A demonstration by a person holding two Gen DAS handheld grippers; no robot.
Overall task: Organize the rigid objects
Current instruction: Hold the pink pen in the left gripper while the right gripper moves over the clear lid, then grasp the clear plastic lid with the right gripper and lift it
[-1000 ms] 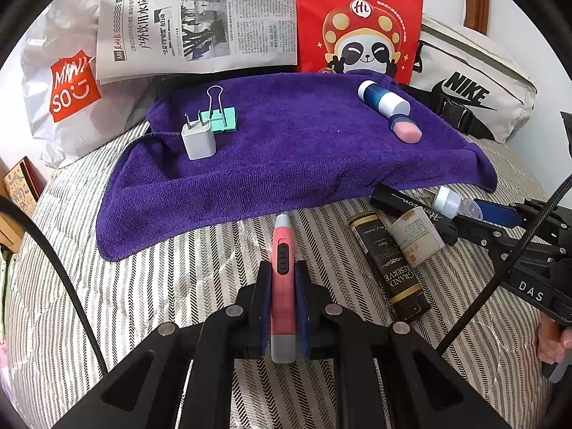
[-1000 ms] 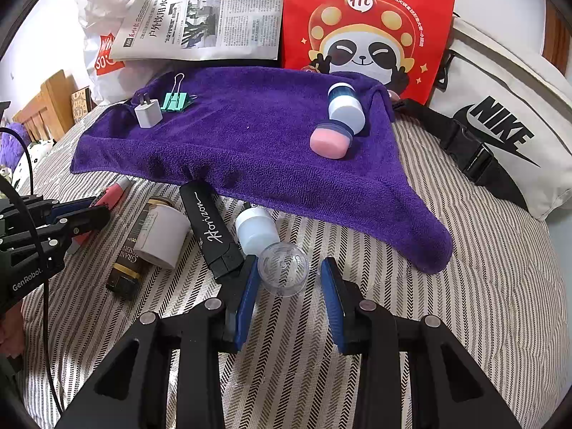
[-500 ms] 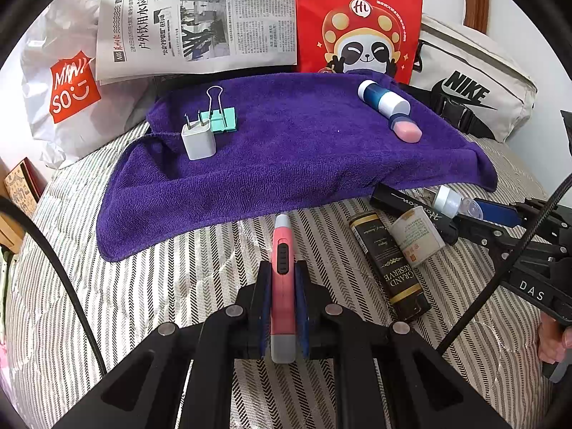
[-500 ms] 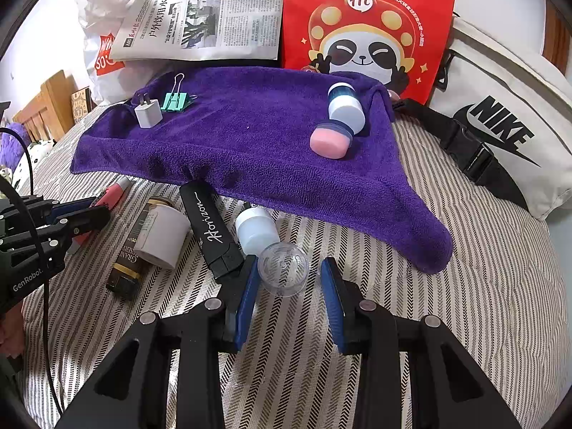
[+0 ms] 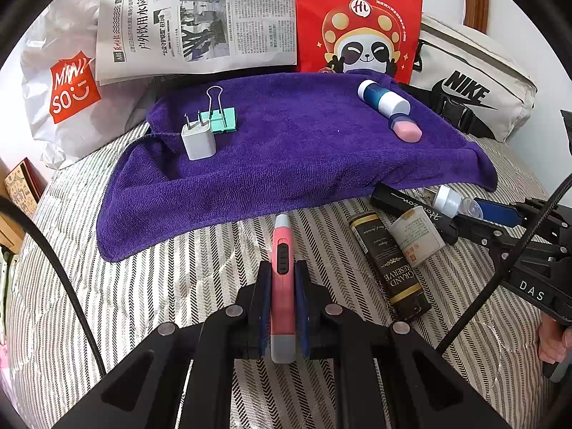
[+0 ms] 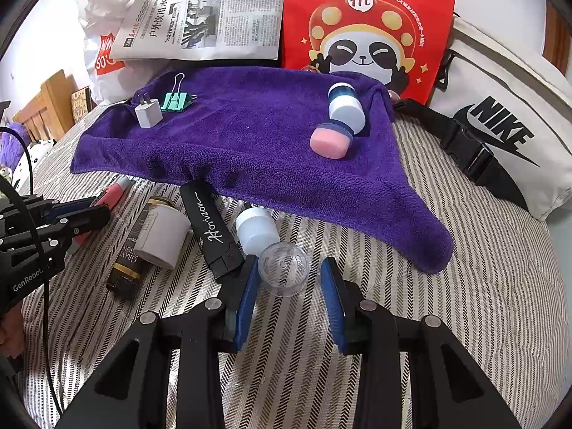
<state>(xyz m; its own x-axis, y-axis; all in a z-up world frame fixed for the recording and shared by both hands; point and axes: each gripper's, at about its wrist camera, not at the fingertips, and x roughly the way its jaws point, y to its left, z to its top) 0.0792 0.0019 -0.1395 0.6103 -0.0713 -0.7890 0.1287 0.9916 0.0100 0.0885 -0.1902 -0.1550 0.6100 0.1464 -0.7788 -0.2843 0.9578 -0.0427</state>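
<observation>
My left gripper point(image 5: 282, 268) is shut on a pink utility knife point(image 5: 282, 271) that lies on the striped bedspread just in front of the purple towel point(image 5: 304, 150). My right gripper point(image 6: 289, 271) is open around a small clear bottle with a white cap point(image 6: 271, 246); its pads stand on either side with a gap on the right. On the towel lie a white plug adapter point(image 5: 198, 141), a teal binder clip point(image 5: 220, 118), a blue and white jar point(image 5: 384, 98) and a pink-lidded jar point(image 5: 405, 128).
A black Horizon case point(image 6: 211, 227), a white tub point(image 6: 161, 236) and a dark Grand Reserve tube point(image 6: 130, 250) lie between the grippers. Newspaper point(image 5: 200, 25), a red panda bag point(image 5: 357, 18), a Miniso bag point(image 5: 64, 85) and a Nike bag point(image 6: 500, 125) stand behind.
</observation>
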